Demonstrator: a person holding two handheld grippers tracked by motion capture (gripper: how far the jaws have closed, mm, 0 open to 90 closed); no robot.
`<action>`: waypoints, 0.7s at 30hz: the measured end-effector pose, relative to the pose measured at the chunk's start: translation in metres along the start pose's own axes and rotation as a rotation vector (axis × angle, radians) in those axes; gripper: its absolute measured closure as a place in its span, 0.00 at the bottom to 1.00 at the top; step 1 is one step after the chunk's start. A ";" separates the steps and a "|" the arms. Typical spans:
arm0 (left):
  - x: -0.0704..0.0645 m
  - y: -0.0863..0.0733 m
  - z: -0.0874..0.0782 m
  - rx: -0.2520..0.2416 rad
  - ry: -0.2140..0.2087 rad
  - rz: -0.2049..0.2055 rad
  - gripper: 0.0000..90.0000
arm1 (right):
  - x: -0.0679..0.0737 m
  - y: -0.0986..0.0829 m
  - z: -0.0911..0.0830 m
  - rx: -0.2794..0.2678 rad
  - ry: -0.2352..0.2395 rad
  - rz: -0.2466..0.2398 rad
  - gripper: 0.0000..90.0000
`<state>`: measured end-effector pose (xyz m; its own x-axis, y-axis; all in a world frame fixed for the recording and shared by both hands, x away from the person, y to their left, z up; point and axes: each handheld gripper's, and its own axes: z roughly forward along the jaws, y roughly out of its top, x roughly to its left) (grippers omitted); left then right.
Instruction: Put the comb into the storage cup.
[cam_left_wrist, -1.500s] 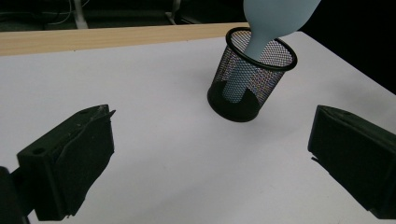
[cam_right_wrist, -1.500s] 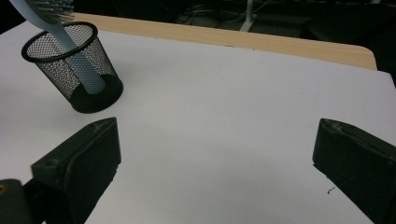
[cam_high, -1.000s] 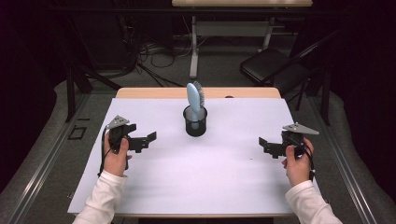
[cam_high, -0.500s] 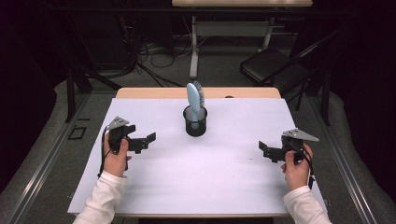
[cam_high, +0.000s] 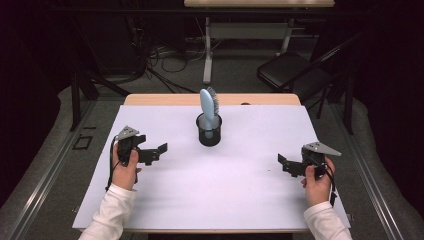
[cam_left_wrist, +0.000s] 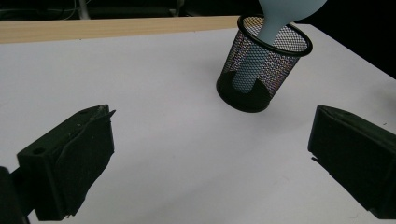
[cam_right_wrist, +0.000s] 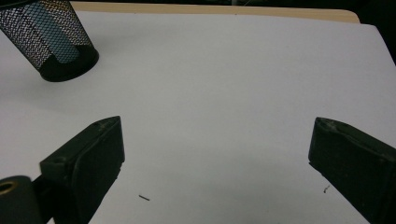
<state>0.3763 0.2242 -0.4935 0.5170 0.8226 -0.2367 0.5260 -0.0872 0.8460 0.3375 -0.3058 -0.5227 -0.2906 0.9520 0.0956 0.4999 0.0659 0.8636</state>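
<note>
Pale blue plastic hairbrush (cam_high: 208, 106) stands handle-down in black wire-mesh cup (cam_high: 209, 131), far centre of white table (cam_high: 240, 190), leaning on rim. Left gripper (cam_high: 159, 149) near-left, right gripper (cam_high: 283, 162) near-right; both jaws spread wide, empty, well apart from cup, likely poised for reach.

Both grippers' jaws wide apart

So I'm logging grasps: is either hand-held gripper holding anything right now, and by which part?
Nothing is held. The left hand-held gripper and right hand-held gripper both stand open over the table, and the hairbrush sits untouched in the mesh cup.
</note>
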 end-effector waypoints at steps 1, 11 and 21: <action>0.000 0.000 0.000 -0.001 0.000 0.001 0.00 | 0.000 -0.001 0.001 -0.014 0.000 -0.002 0.04; 0.001 -0.002 0.001 0.001 0.007 0.007 0.01 | 0.001 -0.007 0.001 -0.004 0.009 -0.005 0.05; 0.002 -0.003 0.001 -0.003 0.007 0.006 0.00 | 0.001 -0.011 0.004 -0.004 0.006 0.004 0.05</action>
<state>0.3762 0.2252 -0.4973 0.5152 0.8261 -0.2284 0.5213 -0.0905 0.8485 0.3348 -0.3049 -0.5345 -0.2935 0.9505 0.1023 0.4981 0.0607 0.8650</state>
